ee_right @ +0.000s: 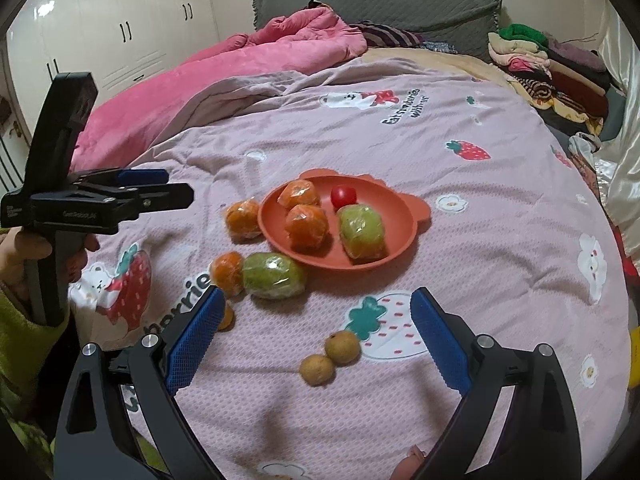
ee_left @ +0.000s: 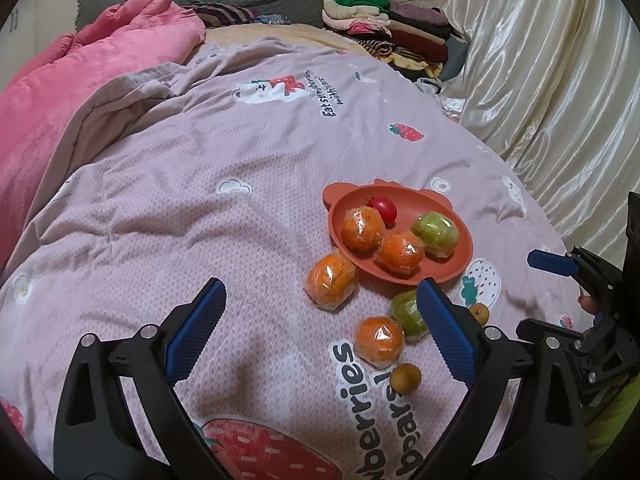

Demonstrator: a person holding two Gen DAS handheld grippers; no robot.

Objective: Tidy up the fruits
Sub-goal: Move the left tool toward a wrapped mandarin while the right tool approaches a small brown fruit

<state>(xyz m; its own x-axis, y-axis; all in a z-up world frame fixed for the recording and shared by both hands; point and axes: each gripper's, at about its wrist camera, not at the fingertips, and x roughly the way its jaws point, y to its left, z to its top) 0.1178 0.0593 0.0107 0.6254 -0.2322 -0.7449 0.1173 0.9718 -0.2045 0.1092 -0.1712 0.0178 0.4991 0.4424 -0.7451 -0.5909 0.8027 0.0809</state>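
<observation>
An orange-red eared plate (ee_left: 460,270) (ee_right: 416,220) lies on the pink printed bedspread. It holds two wrapped oranges (ee_right: 306,224), a wrapped green fruit (ee_right: 362,232) and a cherry tomato (ee_right: 343,197). Beside the plate lie a wrapped orange (ee_left: 330,280), a wrapped green fruit (ee_left: 404,312) and another wrapped orange (ee_left: 378,340). Small brown fruits (ee_right: 343,347) rest nearer me. My left gripper (ee_left: 320,285) (ee_right: 180,186) hovers open, short of the loose fruit, nothing between its pads. My right gripper (ee_right: 318,296) (ee_left: 560,268) is open too, above the brown fruits.
A pink quilt (ee_left: 80,80) is heaped at the left of the bed. Folded clothes (ee_left: 384,28) are stacked at the far end by a cream curtain (ee_left: 540,80). A hand in a green sleeve (ee_right: 20,320) holds the left gripper. White wardrobes (ee_right: 120,28) stand behind.
</observation>
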